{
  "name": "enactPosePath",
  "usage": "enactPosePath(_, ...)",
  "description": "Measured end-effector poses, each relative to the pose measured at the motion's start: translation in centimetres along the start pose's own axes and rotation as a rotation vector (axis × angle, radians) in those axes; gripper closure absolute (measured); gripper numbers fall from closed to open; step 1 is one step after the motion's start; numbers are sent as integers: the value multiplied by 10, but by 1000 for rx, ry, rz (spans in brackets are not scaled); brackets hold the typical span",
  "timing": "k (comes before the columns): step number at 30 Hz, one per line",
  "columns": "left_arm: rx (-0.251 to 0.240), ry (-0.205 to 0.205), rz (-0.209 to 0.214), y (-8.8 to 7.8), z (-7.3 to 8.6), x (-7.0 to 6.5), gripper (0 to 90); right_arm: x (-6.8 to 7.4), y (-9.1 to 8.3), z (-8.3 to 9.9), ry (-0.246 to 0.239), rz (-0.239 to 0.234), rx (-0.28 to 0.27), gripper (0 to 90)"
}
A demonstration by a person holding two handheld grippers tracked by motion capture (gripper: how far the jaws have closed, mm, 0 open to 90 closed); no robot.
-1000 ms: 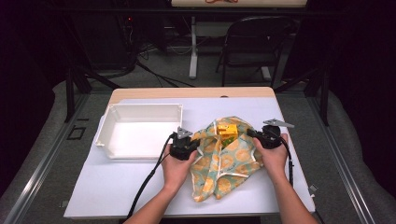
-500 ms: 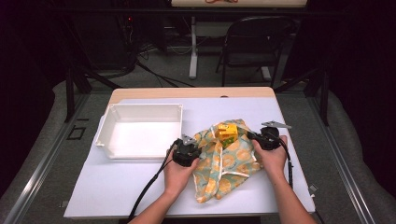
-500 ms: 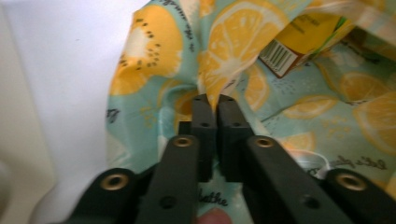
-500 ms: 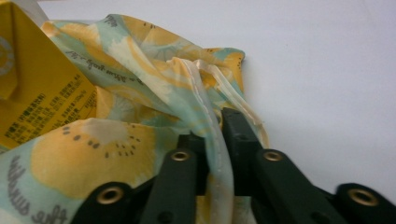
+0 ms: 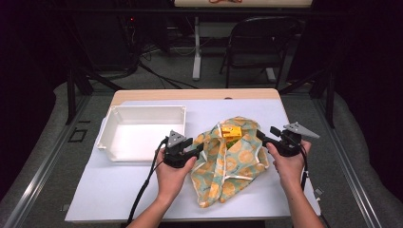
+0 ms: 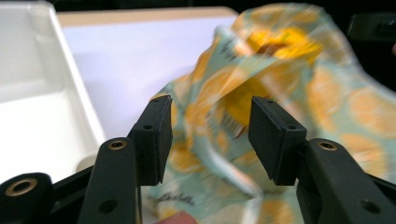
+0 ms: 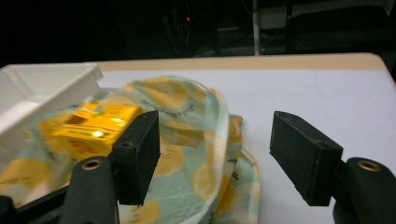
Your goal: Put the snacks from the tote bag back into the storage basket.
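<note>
Overhead, both grippers' jaws stand spread at a lemon-print bag (image 5: 228, 161) on the white table (image 5: 119, 190), a folding chair (image 5: 252, 47) behind.

Both hands drew nearer the person; the bag (image 5: 230, 159) shifted with them

The white-topped, wood-edged table (image 5: 142, 190) bore a white rectangular plastic tray (image 5: 142, 130) and a crumpled lemon-print cloth bag (image 5: 228, 164).

I see a thin, glossy see-through plastic bag (image 5: 228, 161) with printed lemons, a smooth matt white plastic tray (image 5: 142, 130), and a pale wood table edge (image 5: 195, 94).
</note>
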State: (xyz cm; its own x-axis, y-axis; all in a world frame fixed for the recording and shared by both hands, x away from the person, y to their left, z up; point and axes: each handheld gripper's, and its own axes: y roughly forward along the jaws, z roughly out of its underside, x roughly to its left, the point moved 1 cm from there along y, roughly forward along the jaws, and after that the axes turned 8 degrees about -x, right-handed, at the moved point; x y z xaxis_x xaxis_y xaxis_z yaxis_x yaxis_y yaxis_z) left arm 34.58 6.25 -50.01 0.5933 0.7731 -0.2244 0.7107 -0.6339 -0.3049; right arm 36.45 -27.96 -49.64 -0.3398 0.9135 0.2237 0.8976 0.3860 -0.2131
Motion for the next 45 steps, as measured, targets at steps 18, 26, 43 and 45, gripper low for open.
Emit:
enactPosePath(18,115,55,95,41,20,-24,862,44,17,41,-68,-62,201,697)
enactPosePath(26,135,24,-63,40,34,5,900,26,22,45,-62,-21,223,899)
enactPosePath(43,129,29,-143,39,59,20,849,-4,24,61,-24,40,304,815)
enactPosePath(45,118,39,-146,39,59,18,837,-2,18,56,-18,21,263,691)
